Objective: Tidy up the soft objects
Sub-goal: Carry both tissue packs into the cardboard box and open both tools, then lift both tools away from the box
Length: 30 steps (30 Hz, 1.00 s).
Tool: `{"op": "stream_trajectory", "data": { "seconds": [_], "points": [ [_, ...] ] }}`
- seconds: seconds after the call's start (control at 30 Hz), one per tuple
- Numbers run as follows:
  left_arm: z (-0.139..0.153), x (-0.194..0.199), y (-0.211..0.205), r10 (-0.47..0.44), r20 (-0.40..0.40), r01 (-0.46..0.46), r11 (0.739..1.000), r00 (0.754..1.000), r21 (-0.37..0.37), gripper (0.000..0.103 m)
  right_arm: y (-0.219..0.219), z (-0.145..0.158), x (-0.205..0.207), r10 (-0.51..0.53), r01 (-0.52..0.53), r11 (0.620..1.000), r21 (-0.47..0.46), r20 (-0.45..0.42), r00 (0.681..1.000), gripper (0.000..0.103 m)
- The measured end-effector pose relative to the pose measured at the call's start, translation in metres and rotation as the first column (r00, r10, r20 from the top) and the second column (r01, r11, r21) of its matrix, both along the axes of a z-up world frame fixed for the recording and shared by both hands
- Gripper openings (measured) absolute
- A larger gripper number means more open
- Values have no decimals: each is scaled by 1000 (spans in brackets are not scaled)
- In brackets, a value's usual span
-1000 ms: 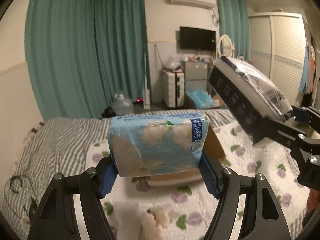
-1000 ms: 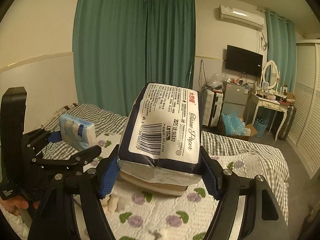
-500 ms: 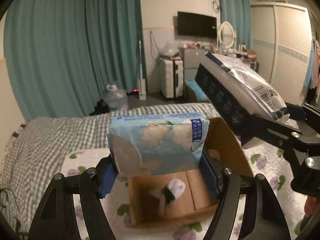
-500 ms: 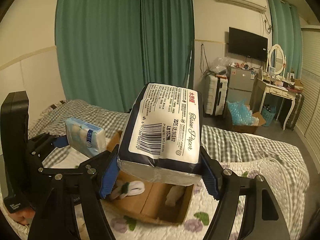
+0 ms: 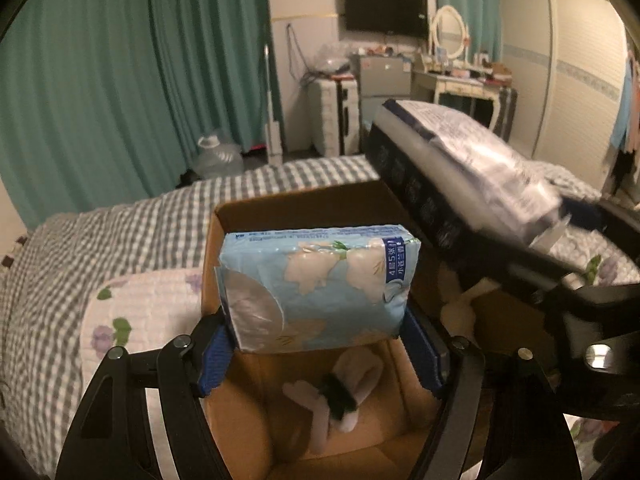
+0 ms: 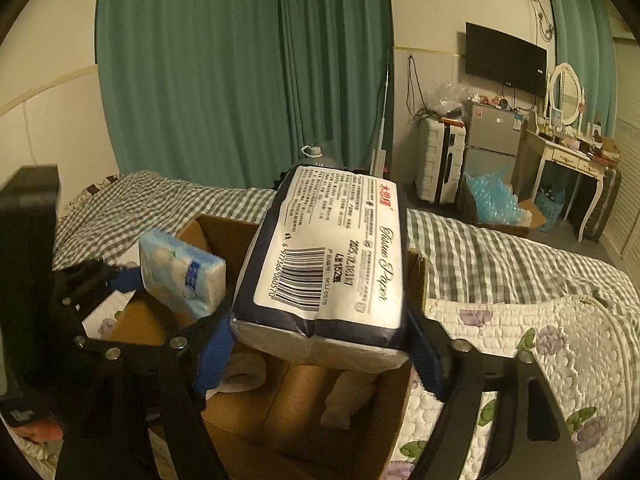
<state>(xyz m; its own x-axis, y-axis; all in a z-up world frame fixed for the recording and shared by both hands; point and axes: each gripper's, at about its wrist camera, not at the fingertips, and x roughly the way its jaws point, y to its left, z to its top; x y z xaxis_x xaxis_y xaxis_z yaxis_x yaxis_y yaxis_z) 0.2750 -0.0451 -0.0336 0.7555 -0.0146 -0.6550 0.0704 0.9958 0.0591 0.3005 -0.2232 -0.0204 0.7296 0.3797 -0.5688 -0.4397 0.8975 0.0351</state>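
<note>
**Both tissue packs held over open carton on bed**

Bed (image 6: 500, 248) carried a gray-white checked sheet and a puffy quilted floral cover (image 6: 552, 352). On it sat an open brown cardboard box (image 5: 304, 208), rigid walls, flaps up. Inside the box lay soft white plush pieces, one with a black band (image 5: 340, 396), another pale lump (image 6: 352, 396) near the right wall.

Right hand-held gripper (image 6: 320, 344) was clamped on the dark navy tissue pack (image 6: 332, 260), a large soft rectangular block in glossy film with a white barcode label. The pack sat between the blue pads, tilted forward, hanging above the box opening. In the left wrist view the same pack (image 5: 460, 160) angled in from the right, above the box's right wall.

Left hand-held gripper (image 5: 320, 344) was clamped on the light blue tissue pack (image 5: 320, 288), smaller, crinkly plastic wrap with pale flower print, slightly squeezed at the sides. It was held level over the box's interior, above the banded plush. From the right wrist view this pack (image 6: 180, 276) sat left of the navy one, apart from it.
</note>
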Motion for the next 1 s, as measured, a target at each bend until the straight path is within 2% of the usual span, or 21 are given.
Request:
{"op": "stream_trajectory", "data": {
  "seconds": [0.1,0.2,0.27,0.37,0.47,0.6,0.73,0.77,0.93,0.97,1.0],
  "points": [
    [0,-1,-1,17,-20,-17,1000,1000,10,80,2,10,-1,-25,25,1000,-14,24,999,91],
    [6,-8,-1,26,-5,-26,1000,1000,6,85,0,25,-13,-29,29,1000,-1,49,998,92],
    [15,-14,-1,30,1,-30,1000,1000,7,85,-1,36,-20,-35,35,999,-2,66,997,92],
    [33,-26,-1,51,26,-52,998,998,28,85,-6,62,-38,-56,57,998,-7,98,994,93],
    [59,-44,4,65,57,-66,998,996,19,85,-14,104,-65,-65,65,998,5,148,987,96],
    [105,-82,8,73,127,-77,997,989,21,86,-24,156,-109,-90,89,996,14,213,973,97],
    [150,-129,9,75,221,-83,996,972,24,86,-33,192,-152,-95,93,995,20,245,965,99],
    [156,-137,10,77,239,-85,996,968,21,86,-36,199,-166,-95,94,995,17,251,963,102],
    [189,-204,13,71,317,-81,997,946,18,86,-48,215,-224,-85,93,996,-16,281,956,103],
    [192,-212,12,71,324,-82,997,943,18,92,-50,216,-237,-83,93,995,-21,288,954,103],
    [195,-222,12,73,332,-82,997,940,13,103,-53,216,-248,-77,88,996,-24,288,954,103]
  ]
}}
